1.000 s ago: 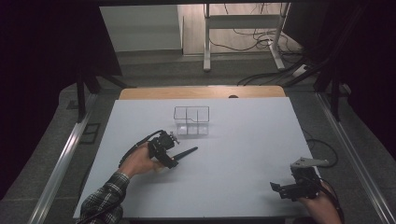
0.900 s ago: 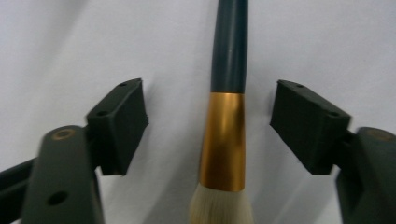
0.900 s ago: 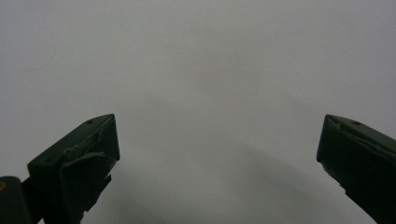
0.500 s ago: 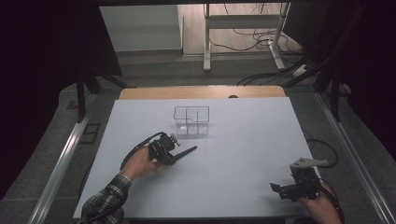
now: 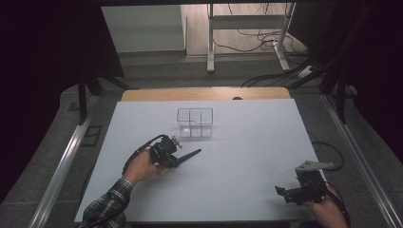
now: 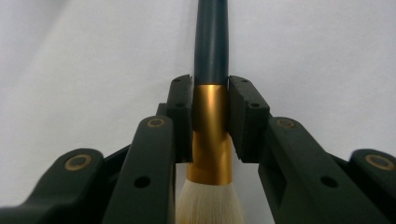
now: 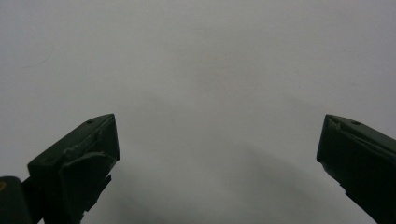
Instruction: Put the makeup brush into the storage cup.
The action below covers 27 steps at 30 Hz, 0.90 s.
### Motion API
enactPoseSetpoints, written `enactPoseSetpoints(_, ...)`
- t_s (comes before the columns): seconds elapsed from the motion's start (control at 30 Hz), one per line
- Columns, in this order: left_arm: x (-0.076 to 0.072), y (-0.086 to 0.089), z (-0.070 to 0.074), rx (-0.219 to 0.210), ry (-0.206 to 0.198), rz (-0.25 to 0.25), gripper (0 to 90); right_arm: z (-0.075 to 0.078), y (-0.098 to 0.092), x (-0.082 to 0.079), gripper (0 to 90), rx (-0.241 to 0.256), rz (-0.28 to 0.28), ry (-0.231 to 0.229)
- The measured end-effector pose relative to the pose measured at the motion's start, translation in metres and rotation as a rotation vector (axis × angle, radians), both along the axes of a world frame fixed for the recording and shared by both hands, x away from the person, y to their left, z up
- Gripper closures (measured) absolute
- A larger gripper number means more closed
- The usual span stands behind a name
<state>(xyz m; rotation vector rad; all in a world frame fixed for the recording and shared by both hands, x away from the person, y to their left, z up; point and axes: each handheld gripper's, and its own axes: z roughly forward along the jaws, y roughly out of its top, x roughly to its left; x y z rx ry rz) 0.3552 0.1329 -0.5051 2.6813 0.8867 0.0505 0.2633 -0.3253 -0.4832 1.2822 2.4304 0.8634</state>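
Claws numbered two, brushes one, clear boxes one. Left claw [image 6: 210,121] gripped the brush [image 6: 211,93] by its gold ferrule, jaws closed on it; white bristles lay toward the hand, the dark handle [image 5: 189,155] pointed away, right and slightly forward, long axis low over the counter [image 5: 247,142]. Box [image 5: 195,122] stood just beyond. Right claw [image 7: 217,154] gaped wide, empty, near the counter's near right corner.

- Left gripper [image 6: 210,100]: matte black jaws, flat pads at the tips, brass-ringed pivots and small screw holes behind them
- Black cable looping back from its body
- Plaid sleeve behind left hand [image 5: 140,166]
- Right gripper [image 7: 217,140]: black jaws with scuffed pad edges, grey three-cornered plate on top
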Motion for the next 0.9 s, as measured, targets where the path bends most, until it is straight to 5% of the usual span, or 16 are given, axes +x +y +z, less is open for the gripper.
enactPoseSetpoints(0.43,-0.003,0.002,0.007,-0.050,-0.018,0.005,72.5,0.000,0.000,0.000,0.0,-0.001,0.000,0.001)
enactPoseSetpoints(0.9,-0.010,0.008,0.017,-0.137,-0.106,0.041,72.5,0.000,0.000,0.000,0.0,-0.001,0.001,0.001)
